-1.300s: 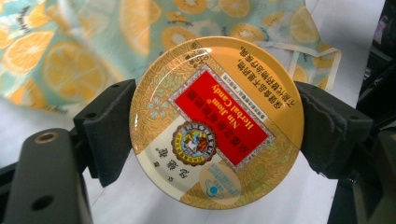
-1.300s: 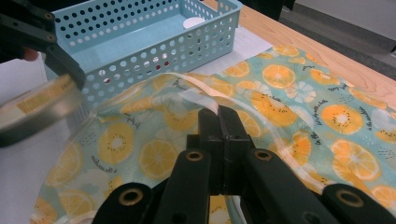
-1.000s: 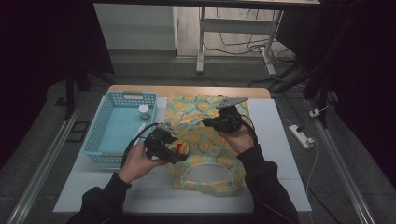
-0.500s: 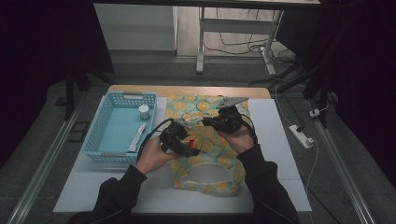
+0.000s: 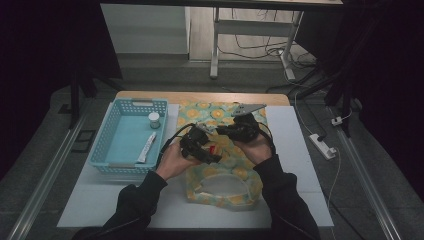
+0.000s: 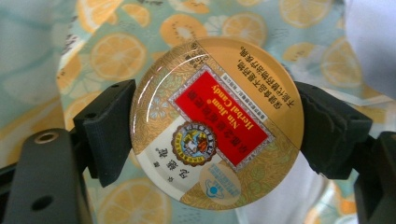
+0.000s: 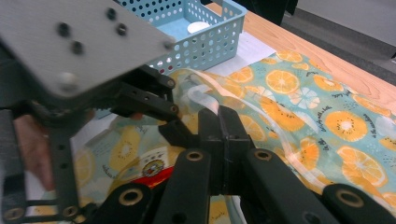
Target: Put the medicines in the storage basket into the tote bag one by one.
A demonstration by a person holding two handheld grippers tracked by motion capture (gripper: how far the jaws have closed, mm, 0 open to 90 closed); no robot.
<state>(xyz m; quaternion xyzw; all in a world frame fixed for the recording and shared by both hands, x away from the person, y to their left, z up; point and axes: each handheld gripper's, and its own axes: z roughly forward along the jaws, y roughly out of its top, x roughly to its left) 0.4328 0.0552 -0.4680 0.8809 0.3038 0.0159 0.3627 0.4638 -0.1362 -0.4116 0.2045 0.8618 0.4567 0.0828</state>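
Note:
My left gripper (image 5: 210,148) is shut on a round gold tin (image 6: 217,126) with a red label, one jaw on each side of its rim. The tin hangs over a pouch (image 5: 225,185) printed with orange slices, which lies on the white mat. My right gripper (image 7: 219,116) has its jaws together on the pouch's pale translucent rim (image 7: 205,95) and holds that edge raised. In the high view the right gripper (image 5: 222,131) sits just right of the left one, nearly touching it, above the pouch's upper half.
A blue perforated basket (image 5: 107,145) stands left of the pouch, with a small white jar (image 5: 154,119) and a white tube (image 5: 147,148) inside. The wooden table edge (image 7: 327,60) runs behind the pouch. White mat (image 5: 295,150) lies to the right.
My left hand has carried the tin to the right, from near the basket to right beside the right gripper. The right hand has stayed where it was.

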